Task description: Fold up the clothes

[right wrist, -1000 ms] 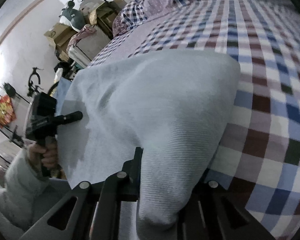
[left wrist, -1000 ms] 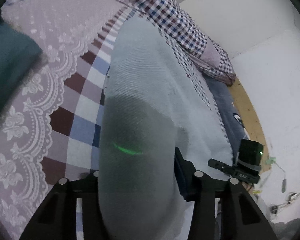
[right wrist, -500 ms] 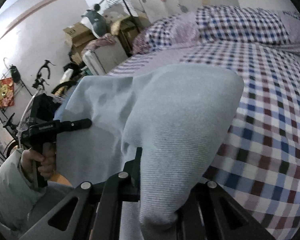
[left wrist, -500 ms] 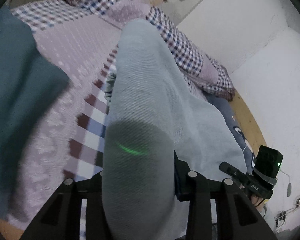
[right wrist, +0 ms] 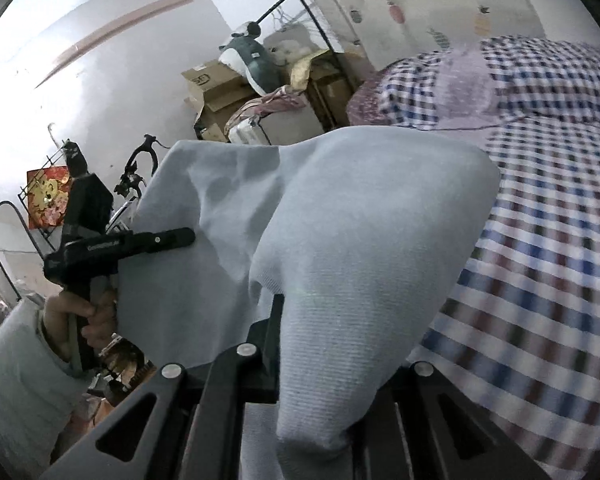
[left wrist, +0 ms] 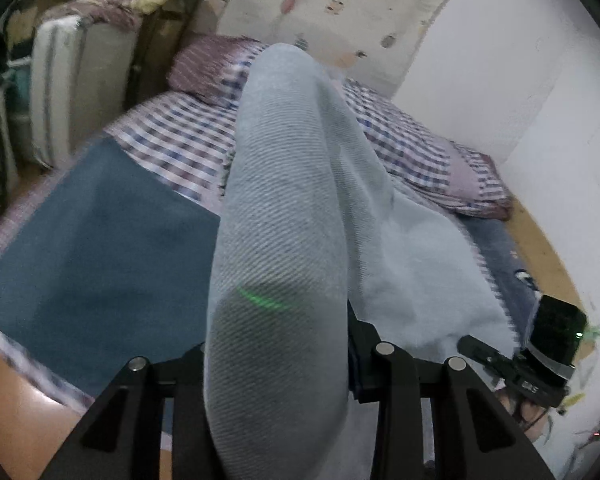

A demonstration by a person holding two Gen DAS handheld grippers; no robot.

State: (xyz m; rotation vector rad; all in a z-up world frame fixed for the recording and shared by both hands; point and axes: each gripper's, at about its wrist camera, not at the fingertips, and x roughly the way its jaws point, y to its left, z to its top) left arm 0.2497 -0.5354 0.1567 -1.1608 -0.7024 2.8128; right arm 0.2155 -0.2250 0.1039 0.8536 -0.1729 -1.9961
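The pale blue knit garment point(left wrist: 284, 216) hangs lifted over the checked bed point(right wrist: 540, 240), each edge pinched by left gripper point(left wrist: 276, 364) and right gripper point(right wrist: 324, 368); soft, light, floppy, best held at corners

We see dim, cool indoor light in both views. In the right wrist view the white wall point(right wrist: 112, 92) glares at upper left, washed out. The checked bedspread point(right wrist: 548, 280) smears with motion blur at right. Fisheye bending curves the edges into black corners. A green streak glows on the pale garment point(left wrist: 284, 240), shadowed below.
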